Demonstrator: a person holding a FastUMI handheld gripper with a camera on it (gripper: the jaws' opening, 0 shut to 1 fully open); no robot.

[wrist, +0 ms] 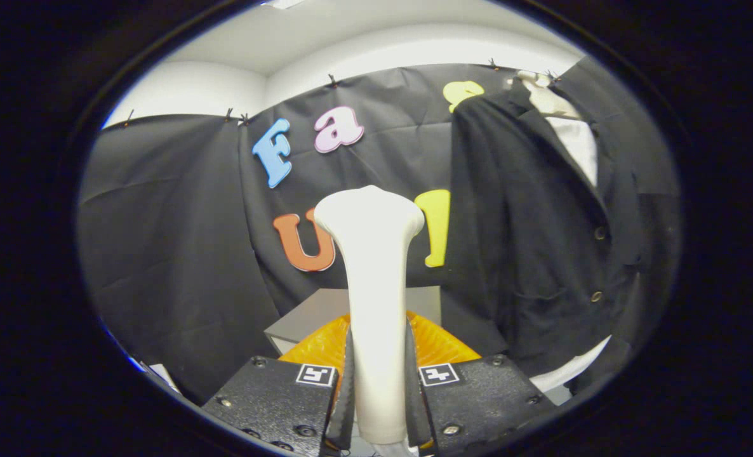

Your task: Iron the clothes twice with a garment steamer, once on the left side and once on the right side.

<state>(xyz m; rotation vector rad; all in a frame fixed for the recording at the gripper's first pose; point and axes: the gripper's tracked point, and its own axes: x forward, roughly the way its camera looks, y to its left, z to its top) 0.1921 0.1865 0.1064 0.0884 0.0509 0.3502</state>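
With both fingers of the gripper point(377, 387) clamped on the white garment steamer point(372, 298), the black jacket point(535, 241) hangs beyond and rightward, so the approach likely comes next.

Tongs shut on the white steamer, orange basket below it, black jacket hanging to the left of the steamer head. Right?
Wrong side. In the gripper view the black jacket hangs to the right of the steamer head. The rest holds: tongs shut on the white steamer, orange basket below it.
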